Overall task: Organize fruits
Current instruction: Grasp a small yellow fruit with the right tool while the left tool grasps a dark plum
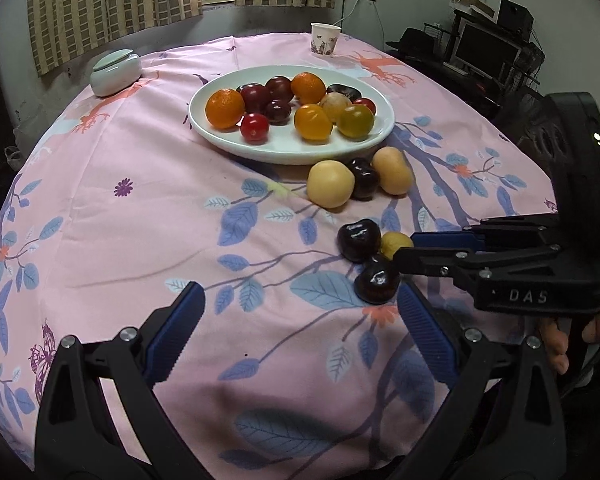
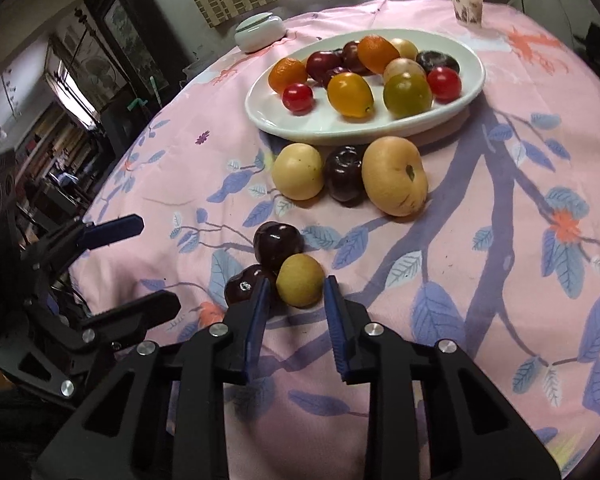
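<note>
Left gripper (image 1: 300, 312) gaping wide over pink leaf-print cloth (image 1: 140, 220), beside it right gripper (image 2: 296, 292), lettered "DAS", clamped on small round yellow fruit (image 2: 300, 280) touching two glossy dark cherries (image 2: 278, 244), well short of white plate (image 2: 300, 120) heaped with fruit.
</note>
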`<move>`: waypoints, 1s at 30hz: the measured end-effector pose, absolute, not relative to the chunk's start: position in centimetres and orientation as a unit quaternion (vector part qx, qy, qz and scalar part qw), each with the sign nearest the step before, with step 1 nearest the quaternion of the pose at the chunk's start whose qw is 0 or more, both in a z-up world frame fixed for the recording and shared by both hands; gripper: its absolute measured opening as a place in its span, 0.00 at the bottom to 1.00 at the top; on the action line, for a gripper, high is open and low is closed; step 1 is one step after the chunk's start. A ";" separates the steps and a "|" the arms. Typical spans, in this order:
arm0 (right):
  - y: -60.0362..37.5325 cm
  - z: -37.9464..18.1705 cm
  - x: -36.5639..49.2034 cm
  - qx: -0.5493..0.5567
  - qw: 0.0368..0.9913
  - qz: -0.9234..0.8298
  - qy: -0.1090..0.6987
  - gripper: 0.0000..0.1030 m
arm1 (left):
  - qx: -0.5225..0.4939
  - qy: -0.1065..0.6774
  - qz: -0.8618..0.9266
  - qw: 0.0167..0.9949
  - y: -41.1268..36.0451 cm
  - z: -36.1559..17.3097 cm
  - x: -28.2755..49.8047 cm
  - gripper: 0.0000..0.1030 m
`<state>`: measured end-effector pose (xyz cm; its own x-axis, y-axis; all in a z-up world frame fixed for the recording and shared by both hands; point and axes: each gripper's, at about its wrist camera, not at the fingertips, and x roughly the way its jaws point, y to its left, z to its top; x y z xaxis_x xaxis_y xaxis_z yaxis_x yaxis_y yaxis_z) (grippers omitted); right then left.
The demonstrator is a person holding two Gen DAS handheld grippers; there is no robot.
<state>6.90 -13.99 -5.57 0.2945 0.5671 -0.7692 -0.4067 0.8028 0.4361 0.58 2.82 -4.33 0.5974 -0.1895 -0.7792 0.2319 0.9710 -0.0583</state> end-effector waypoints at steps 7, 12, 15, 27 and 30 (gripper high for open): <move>-14.8 -5.6 7.0 0.107 0.795 0.310 0.511 0.22 | 0.023 0.436 -0.107 0.893 2.8 -4.1 0.0 0.96; -15.5 -3.3 5.0 0.022 0.846 0.255 0.468 0.22 | 0.032 0.441 -0.112 0.890 2.1 -4.3 0.5 0.96; -16.6 -3.8 4.7 0.009 0.847 0.232 0.478 0.22 | 0.043 0.447 -0.133 0.883 0.6 -4.9 1.1 0.96; -16.1 -5.6 6.5 -0.005 0.844 0.225 0.486 0.26 | 0.044 0.469 -0.126 0.873 -1.2 -7.0 3.2 0.96; -16.4 -4.6 5.5 -0.012 0.854 0.221 0.471 0.26 | 0.035 0.466 -0.127 0.875 -1.0 -6.8 3.1 0.96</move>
<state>5.53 -16.37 -4.58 0.4587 0.3661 -0.8097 -0.3881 0.9022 0.1881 3.09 -0.98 -6.84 0.5344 -0.1888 -0.8238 0.2545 0.9654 -0.0562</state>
